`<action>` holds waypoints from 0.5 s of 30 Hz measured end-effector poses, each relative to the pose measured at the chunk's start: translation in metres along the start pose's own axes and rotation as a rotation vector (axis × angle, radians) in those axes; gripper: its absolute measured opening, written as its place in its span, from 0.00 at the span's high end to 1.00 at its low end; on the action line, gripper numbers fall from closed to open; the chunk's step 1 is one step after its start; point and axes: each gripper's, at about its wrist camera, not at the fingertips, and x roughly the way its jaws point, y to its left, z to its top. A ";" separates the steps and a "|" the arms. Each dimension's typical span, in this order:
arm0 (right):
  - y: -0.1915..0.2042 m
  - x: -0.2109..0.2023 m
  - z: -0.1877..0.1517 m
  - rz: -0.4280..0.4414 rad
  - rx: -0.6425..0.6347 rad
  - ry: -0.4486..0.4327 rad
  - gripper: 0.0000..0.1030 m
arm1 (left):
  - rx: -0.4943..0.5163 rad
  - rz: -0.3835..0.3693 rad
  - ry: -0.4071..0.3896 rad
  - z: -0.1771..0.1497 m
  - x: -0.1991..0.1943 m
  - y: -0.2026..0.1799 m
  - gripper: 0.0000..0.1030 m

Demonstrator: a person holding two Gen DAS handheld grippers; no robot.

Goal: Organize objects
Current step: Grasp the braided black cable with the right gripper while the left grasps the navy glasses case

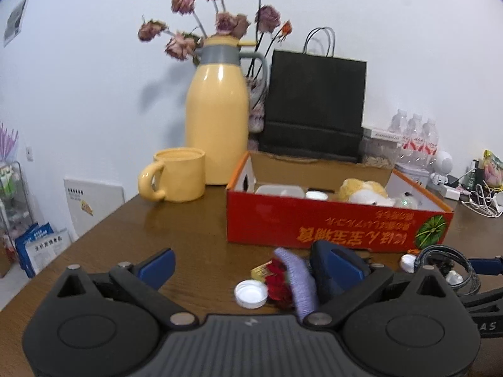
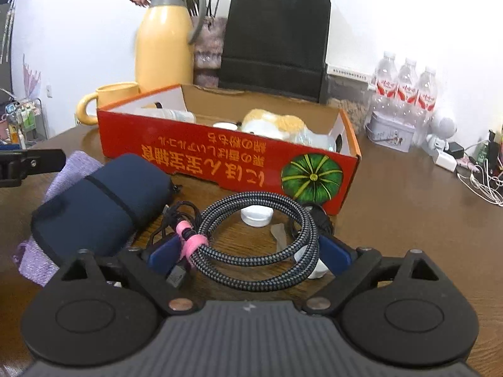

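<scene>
From the left wrist view, the left tongs (image 1: 248, 270) stand wide over the brown worktop (image 1: 188, 229), nothing pinched between their blue pads. Between the fingers lie a white bottle cap (image 1: 251, 294), a red crumpled item (image 1: 278, 282) and a lilac knitted cloth (image 1: 298, 282), the cloth lying against the right finger, which overlaps a dark navy pouch (image 1: 317, 257). Beyond them sits the red cardboard box (image 1: 314, 223), open-topped, with a yellow-and-white plush toy (image 1: 364, 190) and some white containers inside. Left of the box stand a yellow mug (image 1: 176, 174) and, behind it, a tall yellow thermos jug (image 1: 217, 116) with dried roses (image 1: 217, 19) rising behind it; a black paper bag (image 1: 314, 103) stands behind the box, and water bottles (image 1: 415, 135) further right. At the right edge a coil of braided cable (image 1: 446, 257) shows. From the right wrist view, the right tongs (image 2: 248, 256) are spread wide around that braided cable (image 2: 261, 238), whose coil lies flat on the worktop (image 2: 408, 204) between the two blue pads; whether the pads touch it cannot be told. A pink strap (image 2: 191, 242) binds the coil near the left pad. The navy pouch (image 2: 100, 204) rests on the lilac cloth (image 2: 34, 260) to the left, a white lid (image 2: 256, 215) lies just before the box (image 2: 220, 154), and the plush toy (image 2: 273, 125) lies inside.
</scene>
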 end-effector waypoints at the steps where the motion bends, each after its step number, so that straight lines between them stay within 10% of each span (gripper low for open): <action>1: -0.001 -0.003 0.000 0.000 0.005 -0.014 0.08 | 0.010 -0.018 0.001 0.002 -0.002 -0.005 0.00; 7: -0.013 -0.022 0.002 -0.029 0.054 -0.109 0.08 | 0.128 -0.103 0.019 0.005 -0.008 -0.048 0.00; 15: -0.041 -0.038 -0.001 -0.068 0.114 -0.166 0.08 | 0.220 -0.029 0.131 -0.001 0.016 -0.087 0.08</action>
